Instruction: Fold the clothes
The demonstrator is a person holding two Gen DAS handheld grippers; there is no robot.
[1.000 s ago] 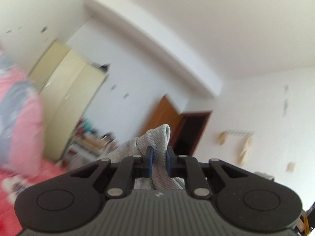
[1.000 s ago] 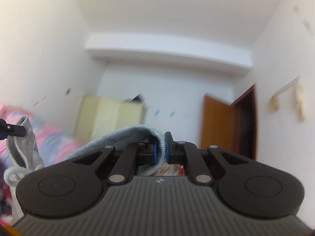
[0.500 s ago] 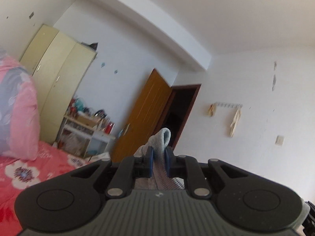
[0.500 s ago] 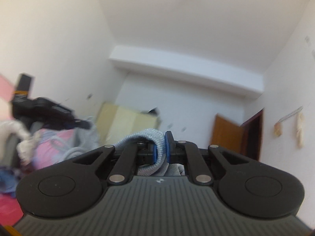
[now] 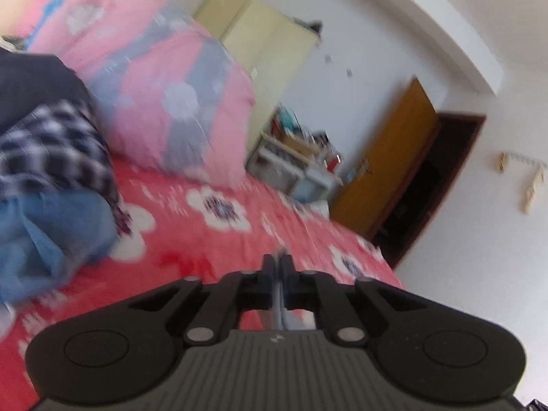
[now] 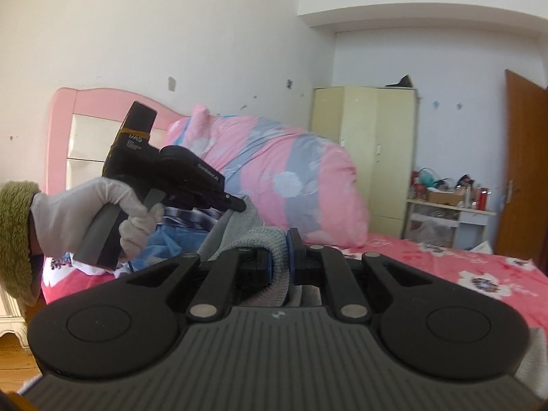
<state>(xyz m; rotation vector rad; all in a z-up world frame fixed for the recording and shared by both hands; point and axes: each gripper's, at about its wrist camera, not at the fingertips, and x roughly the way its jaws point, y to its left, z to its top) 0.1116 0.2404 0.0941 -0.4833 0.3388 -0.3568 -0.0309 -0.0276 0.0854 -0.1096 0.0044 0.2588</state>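
Right gripper [image 6: 278,252]: we see its fingers clamped on a rolled edge of the grey knit garment [image 6: 274,243], low in the right wrist view.
Left gripper [image 5: 276,267]: fingers almost together; a thin grey strip runs down between them, and we take it for the same garment, though blur keeps us from being sure.
Grey knit garment: it lies between the two grippers over the bed [image 6: 445,260]; most of it is hidden behind the gripper bodies.
Left hand [image 6: 99,209]: white-gloved, with a green fleecy sleeve [image 6: 15,239] cut off at the left edge, holding the left gripper's handle.
Clothes pile [image 5: 51,171]: plaid, dark and denim pieces at far left, smeared by motion.
Pink quilt [image 6: 274,178]: bundled against the pink headboard [image 6: 65,109].
Wardrobe [image 6: 363,144]: far right; shelf clutter beside it is too small to name.
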